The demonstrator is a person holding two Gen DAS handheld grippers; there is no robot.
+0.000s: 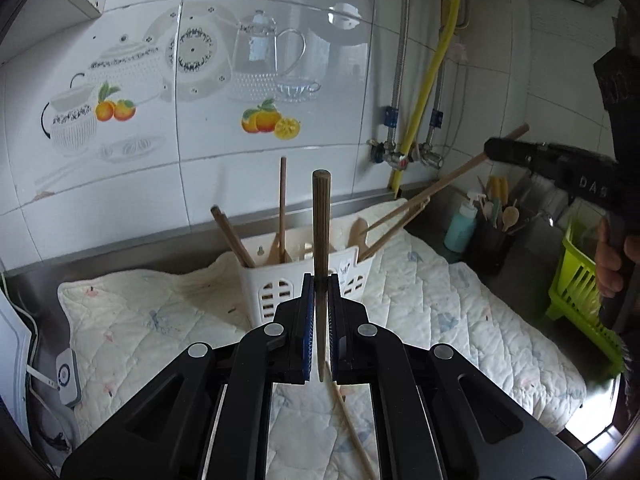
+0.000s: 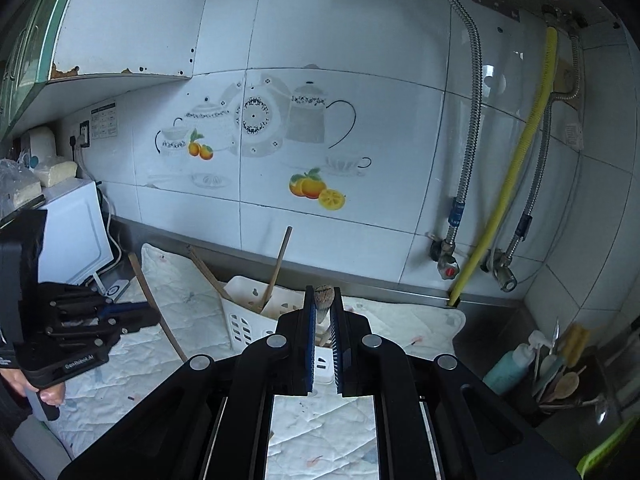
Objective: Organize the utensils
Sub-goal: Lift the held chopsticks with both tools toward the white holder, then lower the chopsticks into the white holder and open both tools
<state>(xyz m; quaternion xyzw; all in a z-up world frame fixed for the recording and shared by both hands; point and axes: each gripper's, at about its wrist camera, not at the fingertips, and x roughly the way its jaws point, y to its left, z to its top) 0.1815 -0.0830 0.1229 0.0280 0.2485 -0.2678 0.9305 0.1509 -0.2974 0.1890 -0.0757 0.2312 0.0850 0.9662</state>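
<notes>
Left gripper (image 1: 321, 280) clamped on a dark chopstick (image 1: 321, 216), held upright in front of the white utensil basket (image 1: 276, 296). Right gripper (image 2: 323, 294) clenched on a light wooden stick (image 1: 448, 182) that slants up and away from the basket's right side. Basket stands on a quilted cloth (image 1: 440, 300) and holds more wooden utensils. One pale chopstick (image 1: 352, 428) lies on the cloth, nearer than the basket.
</notes>
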